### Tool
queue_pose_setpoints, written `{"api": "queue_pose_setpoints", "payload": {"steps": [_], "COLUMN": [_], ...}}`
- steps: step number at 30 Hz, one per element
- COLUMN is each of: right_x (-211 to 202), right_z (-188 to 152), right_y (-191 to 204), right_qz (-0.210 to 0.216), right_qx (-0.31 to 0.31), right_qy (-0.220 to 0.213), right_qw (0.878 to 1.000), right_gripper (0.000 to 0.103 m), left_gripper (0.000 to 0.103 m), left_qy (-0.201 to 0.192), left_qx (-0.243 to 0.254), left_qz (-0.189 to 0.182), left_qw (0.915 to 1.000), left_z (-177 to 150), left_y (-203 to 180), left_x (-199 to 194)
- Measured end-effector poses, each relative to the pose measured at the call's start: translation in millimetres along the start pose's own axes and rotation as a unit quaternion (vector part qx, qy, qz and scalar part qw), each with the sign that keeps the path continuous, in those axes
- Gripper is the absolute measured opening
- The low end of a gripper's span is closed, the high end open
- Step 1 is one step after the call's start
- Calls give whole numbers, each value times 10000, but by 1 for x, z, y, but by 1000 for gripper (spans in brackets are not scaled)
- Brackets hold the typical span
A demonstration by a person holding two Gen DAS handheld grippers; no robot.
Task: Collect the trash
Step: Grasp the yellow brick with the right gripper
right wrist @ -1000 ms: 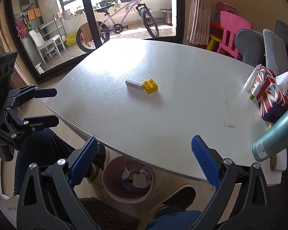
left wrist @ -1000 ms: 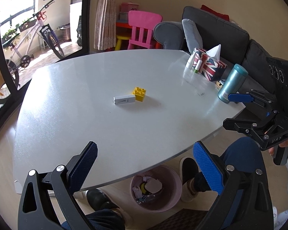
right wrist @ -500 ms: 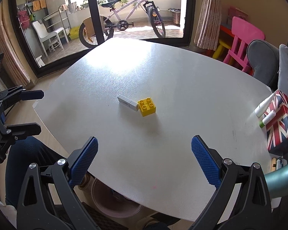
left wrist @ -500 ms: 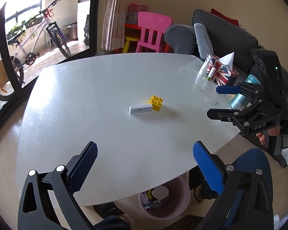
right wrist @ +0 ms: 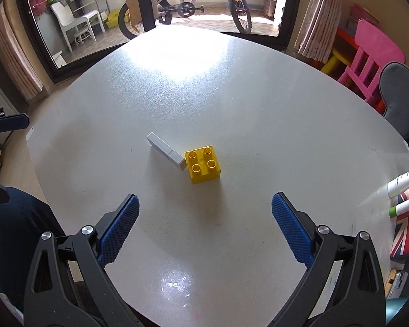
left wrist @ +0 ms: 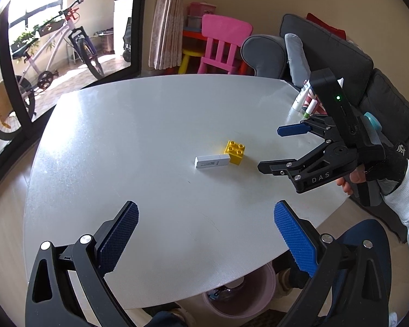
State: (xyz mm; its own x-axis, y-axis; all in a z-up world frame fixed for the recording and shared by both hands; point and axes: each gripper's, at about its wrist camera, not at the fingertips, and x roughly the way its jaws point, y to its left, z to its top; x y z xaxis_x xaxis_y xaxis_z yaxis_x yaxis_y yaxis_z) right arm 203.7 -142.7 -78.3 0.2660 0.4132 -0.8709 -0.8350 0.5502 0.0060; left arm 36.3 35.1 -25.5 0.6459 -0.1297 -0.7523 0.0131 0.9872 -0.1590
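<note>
Both claws have advanced over the table (right wrist: pixel 259 81); my right claw (right wrist: pixel 204 223) now hovers near the brick (right wrist: pixel 203 164) and white stick (right wrist: pixel 166 151), which touch. Left claw (left wrist: pixel 205 234) and right gape wide, empty. Bin (left wrist: pixel 242 297), possibly holding scraps, sits under the table edge

pink bin (left wrist: pixel 248 297) mostly under table (left wrist: pixel 150 125), white stick's (left wrist: pixel 211 162) print illegible
</note>
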Motion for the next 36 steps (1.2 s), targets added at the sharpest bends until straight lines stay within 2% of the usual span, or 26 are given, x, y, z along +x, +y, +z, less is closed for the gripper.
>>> {"api": "queue_pose_setpoints", "payload": {"steps": [6, 18, 22, 30, 36], "right_x": [22, 47, 47, 40, 27], "right_z": [10, 18, 17, 13, 5], "right_y": [-5, -4, -8, -7, -13], "right_qz": [79, 284, 385, 357, 263], "right_qx": [-195, -533, -550, -397, -29], "right_qy": [158, 373, 348, 269, 176], "right_qw": [9997, 9975, 9971, 9982, 9995], "right_gripper": [94, 55, 32, 32, 32], "left_gripper": [96, 96, 96, 96, 96], "left_qy": [45, 133, 169, 203, 238], "left_qx": [6, 21, 18, 53, 60], "left_qz": [7, -10, -23, -54, -31], "left_qw": [10000, 9999, 9999, 9998, 9997], "left_z": [5, 10, 9, 12, 18], "left_y": [3, 7, 5, 7, 2], "left_x": [8, 20, 22, 29, 36]}}
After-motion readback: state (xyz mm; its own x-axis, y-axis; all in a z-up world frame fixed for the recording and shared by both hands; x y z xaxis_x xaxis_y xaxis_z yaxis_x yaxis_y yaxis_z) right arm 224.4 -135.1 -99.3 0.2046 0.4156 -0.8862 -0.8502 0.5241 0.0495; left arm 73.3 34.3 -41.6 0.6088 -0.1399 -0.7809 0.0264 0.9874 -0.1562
